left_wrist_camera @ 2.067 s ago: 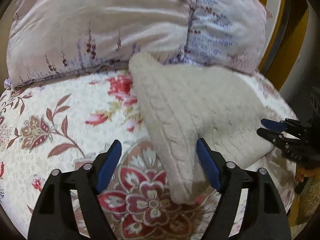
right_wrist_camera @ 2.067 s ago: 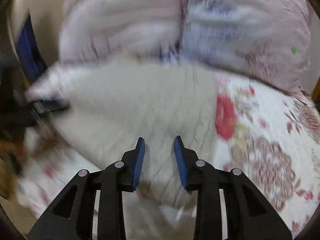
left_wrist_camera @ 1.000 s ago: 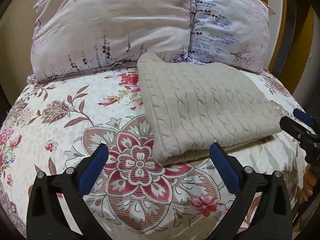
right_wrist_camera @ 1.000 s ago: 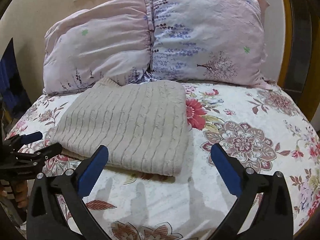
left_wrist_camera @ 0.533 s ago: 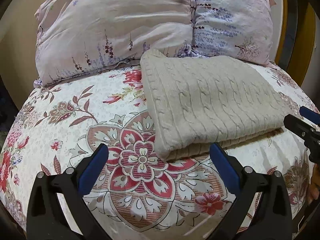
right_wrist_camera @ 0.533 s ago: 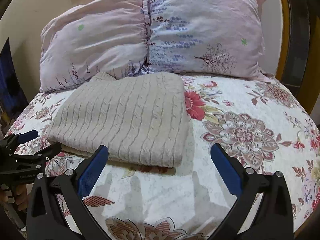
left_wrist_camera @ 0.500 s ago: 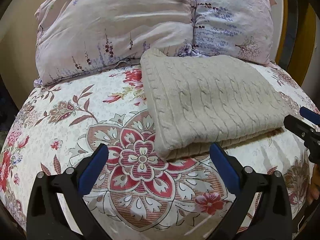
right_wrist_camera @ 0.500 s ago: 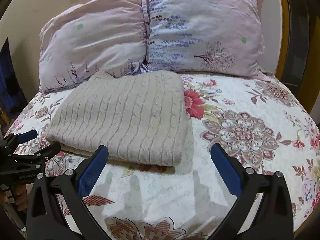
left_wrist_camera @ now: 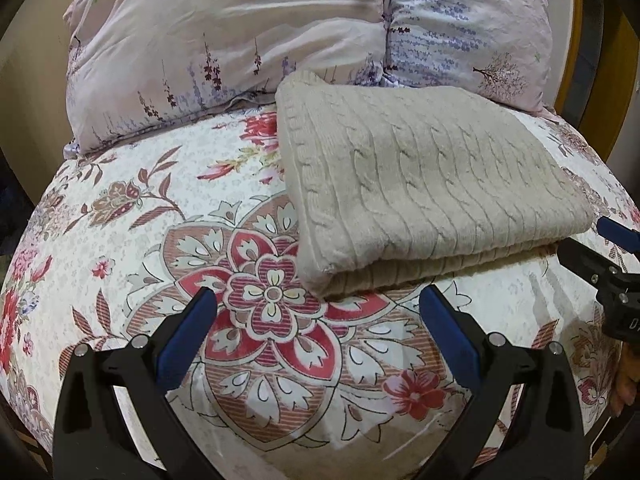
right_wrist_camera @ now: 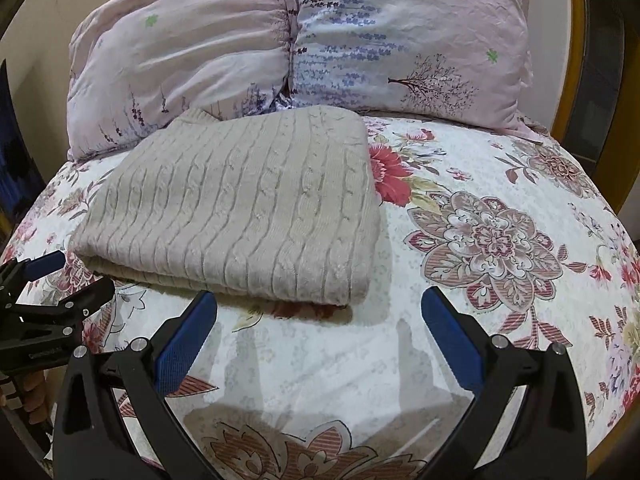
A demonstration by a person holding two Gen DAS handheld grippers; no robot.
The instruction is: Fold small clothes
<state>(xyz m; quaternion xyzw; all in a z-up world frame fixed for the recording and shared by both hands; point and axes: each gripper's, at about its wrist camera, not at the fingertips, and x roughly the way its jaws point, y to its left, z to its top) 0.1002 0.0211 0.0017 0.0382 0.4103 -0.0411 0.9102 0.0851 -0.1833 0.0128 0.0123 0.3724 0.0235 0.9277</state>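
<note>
A beige cable-knit sweater point(left_wrist_camera: 420, 184) lies folded into a neat rectangle on the floral bedspread point(left_wrist_camera: 160, 220), its far edge against the pillows. It also shows in the right wrist view point(right_wrist_camera: 248, 208). My left gripper point(left_wrist_camera: 318, 304) is open and empty, hovering just in front of the sweater's near left corner. My right gripper point(right_wrist_camera: 320, 308) is open and empty, just in front of the sweater's near right corner. Each gripper shows at the edge of the other's view: the right one point(left_wrist_camera: 600, 252) and the left one point(right_wrist_camera: 60, 280).
Two lilac floral pillows point(right_wrist_camera: 200, 52) point(right_wrist_camera: 408, 36) lean against the headboard behind the sweater. A wooden bed frame point(right_wrist_camera: 576, 40) curves along the right. The bedspread point(right_wrist_camera: 500, 240) stretches bare to the right of the sweater.
Two seconds ago the sweater was still being folded over and my right gripper was nearly shut. Both grippers have since opened wide and drawn back; the sweater lies folded and still.
</note>
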